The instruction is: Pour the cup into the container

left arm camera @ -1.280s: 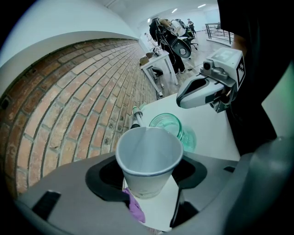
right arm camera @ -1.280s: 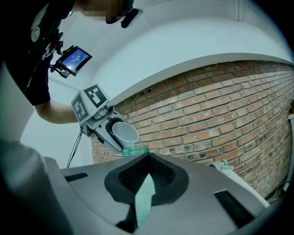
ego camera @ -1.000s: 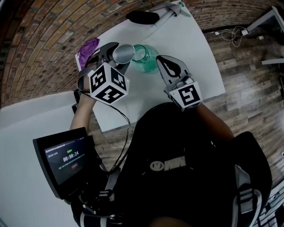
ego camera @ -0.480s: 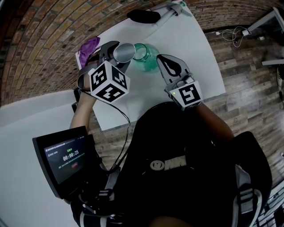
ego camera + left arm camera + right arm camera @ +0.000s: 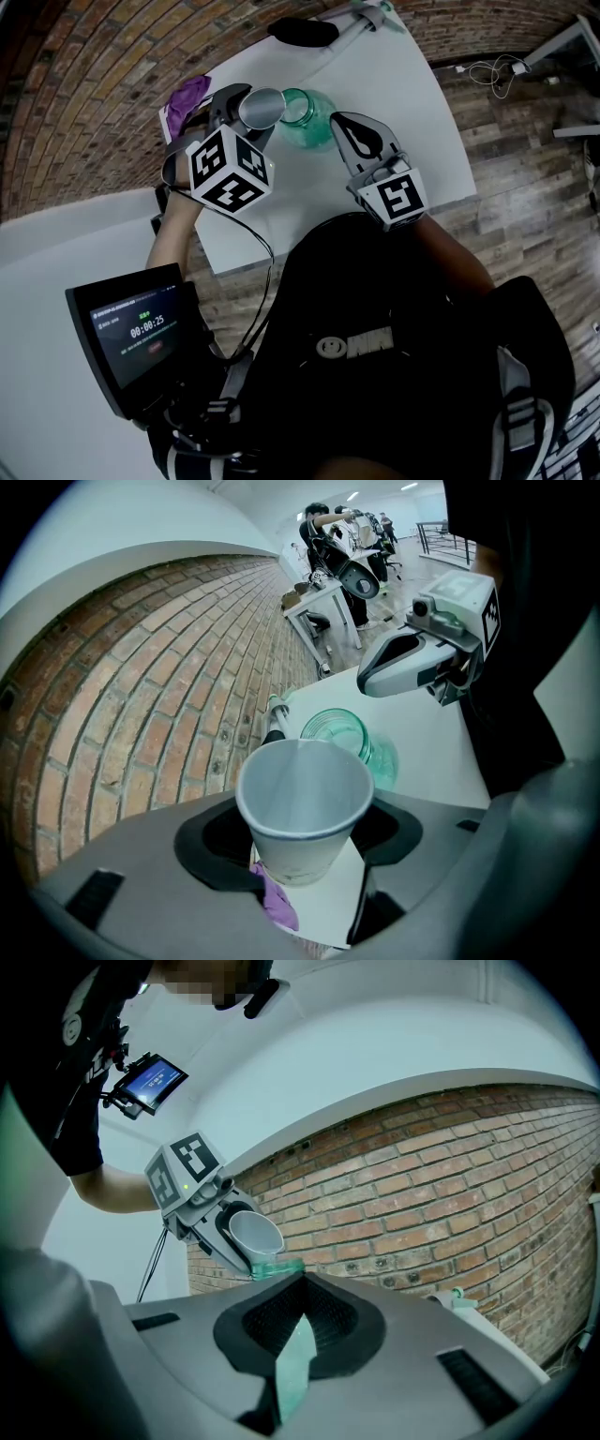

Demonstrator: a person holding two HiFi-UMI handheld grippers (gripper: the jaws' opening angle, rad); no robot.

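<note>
No shift since earlier: left fingers [image 5: 211, 850] tight on cup [image 5: 305, 803] over container [image 5: 342, 731] rim, right fingers [image 5: 253, 1321] together alongside.

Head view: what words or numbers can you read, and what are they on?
"00:00:25": the timer on the screen.
The small lines above and below the timer are too small to read.
The logo on the person's black top is too blurred to read.

in the right gripper view the container [image 5: 277, 1266] is only a green rim and sliver, its body hidden behind the right gripper [image 5: 302, 1281]; in the head view the cup [image 5: 261, 109] shows just its mouth past the left gripper [image 5: 249, 118]. the purple cloth [image 5: 277, 907] is partly covered; the screen [image 5: 131, 328] has print too small to read.
</note>
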